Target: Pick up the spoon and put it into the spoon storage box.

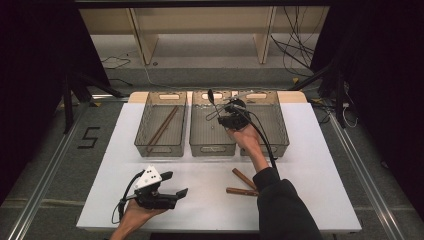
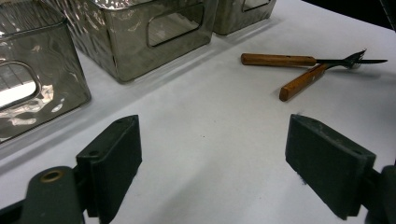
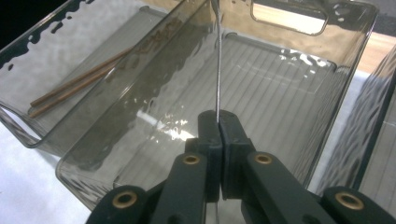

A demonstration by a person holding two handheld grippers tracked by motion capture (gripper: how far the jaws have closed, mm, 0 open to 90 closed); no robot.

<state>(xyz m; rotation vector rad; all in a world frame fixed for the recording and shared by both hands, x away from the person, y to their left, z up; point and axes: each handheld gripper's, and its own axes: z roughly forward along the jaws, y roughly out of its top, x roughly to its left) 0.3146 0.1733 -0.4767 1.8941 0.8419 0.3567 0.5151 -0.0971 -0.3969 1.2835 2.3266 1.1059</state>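
Spoon (image 3: 218, 60) in right tool (image 3: 218, 122), over middle bin (image 3: 327, 88)

white table (image 1: 310, 165): three clear bins in a row at far edge, middle bin (image 1: 212, 147) as reference. Two wooden-handled utensils (image 1: 243, 184) crossed, near side, right of it.

Two chopsticks (image 1: 162, 128) lie in the left bin (image 1: 142, 131). A wooden-handled fork (image 2: 299, 82) and knife (image 2: 299, 60) lie crossed on the white table (image 1: 210, 200).
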